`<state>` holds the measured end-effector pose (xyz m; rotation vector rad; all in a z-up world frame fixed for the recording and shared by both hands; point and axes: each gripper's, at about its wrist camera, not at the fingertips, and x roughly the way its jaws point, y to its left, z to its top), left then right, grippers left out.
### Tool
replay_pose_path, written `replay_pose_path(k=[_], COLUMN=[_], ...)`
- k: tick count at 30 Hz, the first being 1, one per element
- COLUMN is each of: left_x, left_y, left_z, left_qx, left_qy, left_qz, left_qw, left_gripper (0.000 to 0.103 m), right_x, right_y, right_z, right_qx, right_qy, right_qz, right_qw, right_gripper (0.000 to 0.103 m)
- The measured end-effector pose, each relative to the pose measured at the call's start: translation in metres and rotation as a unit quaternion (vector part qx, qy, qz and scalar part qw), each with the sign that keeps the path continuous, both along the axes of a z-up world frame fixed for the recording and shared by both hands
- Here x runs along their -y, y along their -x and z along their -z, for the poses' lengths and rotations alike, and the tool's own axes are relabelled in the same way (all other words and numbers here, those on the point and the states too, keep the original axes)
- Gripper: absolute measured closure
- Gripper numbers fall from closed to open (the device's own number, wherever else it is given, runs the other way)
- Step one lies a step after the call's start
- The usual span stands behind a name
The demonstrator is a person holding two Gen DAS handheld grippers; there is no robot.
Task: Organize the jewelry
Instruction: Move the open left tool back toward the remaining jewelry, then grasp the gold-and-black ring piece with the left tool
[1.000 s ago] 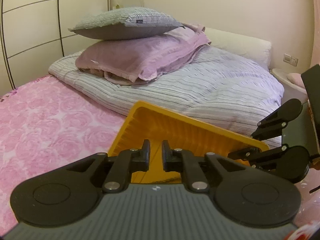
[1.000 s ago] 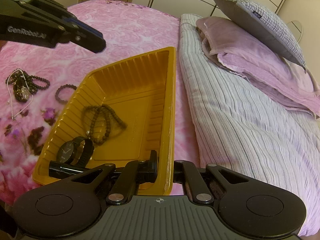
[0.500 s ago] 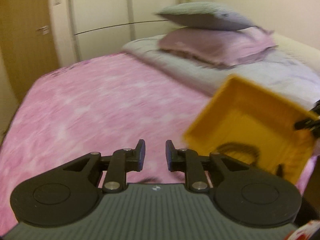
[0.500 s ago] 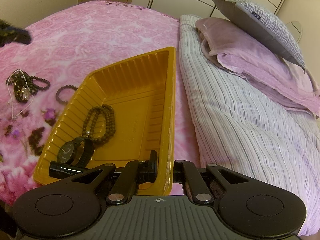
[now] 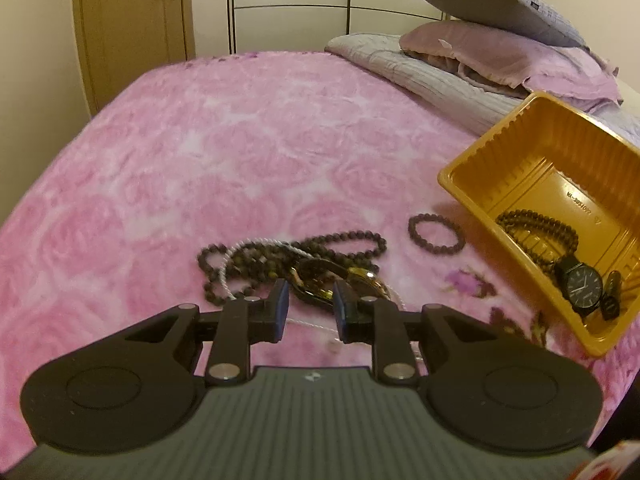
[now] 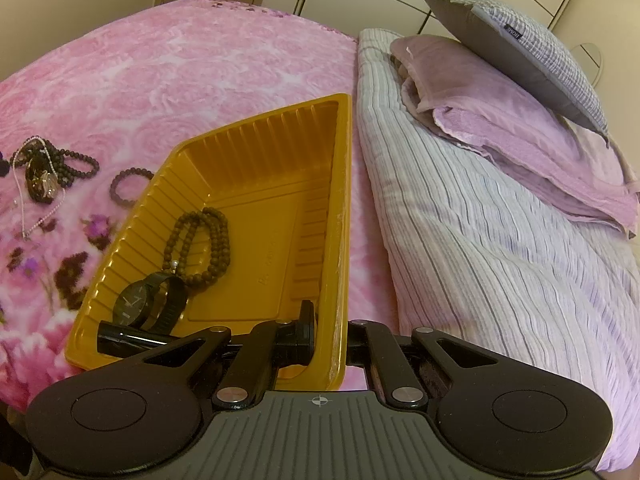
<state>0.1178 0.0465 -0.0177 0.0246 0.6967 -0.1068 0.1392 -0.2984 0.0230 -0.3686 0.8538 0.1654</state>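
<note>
A tangle of dark bead necklaces (image 5: 288, 256) and a gold watch (image 5: 340, 280) lies on the pink bed (image 5: 200, 152), beside the yellow tray (image 6: 256, 184). The left tool (image 5: 308, 300) hovers just before it, jaws narrow, opening, empty. The right tool (image 6: 332, 332) is clamped on the tray's rim.

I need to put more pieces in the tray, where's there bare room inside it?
The yellow tray is bare across its far half, up to the ribbed end wall. The near corner is crowded: brown bead strand, black watch, and the right gripper clamping the rim.
</note>
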Motion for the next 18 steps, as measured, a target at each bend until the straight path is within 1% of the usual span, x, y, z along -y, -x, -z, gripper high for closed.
replay_pose_path(k=[1,3,5,8,11,15,16,18], left_x=[0.003,0.012,0.021,0.032,0.04,0.044,0.045,0.045], left_y=[-0.001,-0.001,-0.005,-0.016,-0.024,-0.035,-0.037,-0.042], left_z=[0.002,0.007,0.01,0.018,0.022,0.028,0.029,0.033], left_qx=[0.0,0.001,0.0,-0.008,-0.008,-0.02,-0.023,-0.032], left_qy=[0.006,0.008,0.005,0.006,0.009,0.009,0.006,0.003], left_qz=[0.004,0.015,0.024,0.029,0.024,0.016,0.013,0.007], left_qw=[1.0,0.9999,0.9997,0.9995,0.9996,0.9996,0.9996,0.9994], left_gripper=[0.079,0.073,0.07,0.07,0.07,0.071,0.072,0.081], right_x=[0.0,-0.001,-0.001,-0.001,-0.001,-0.001,-0.001,-0.001], right_y=[0.0,0.0,0.0,0.0,0.0,0.0,0.0,0.0], right_z=[0.0,0.0,0.0,0.0,0.0,0.0,0.0,0.0], right_qx=[0.0,0.0,0.0,0.0,0.0,-0.001,0.0,0.0], right_qy=[0.001,0.0,0.001,0.002,0.002,0.001,0.001,0.001], right_qz=[0.0,0.0,0.0,0.0,0.0,0.0,0.0,0.0], right_qw=[1.0,1.0,1.0,1.0,1.0,1.0,1.0,1.0], right_gripper=[0.097,0.097,0.097,0.097,0.097,0.097,0.097,0.097])
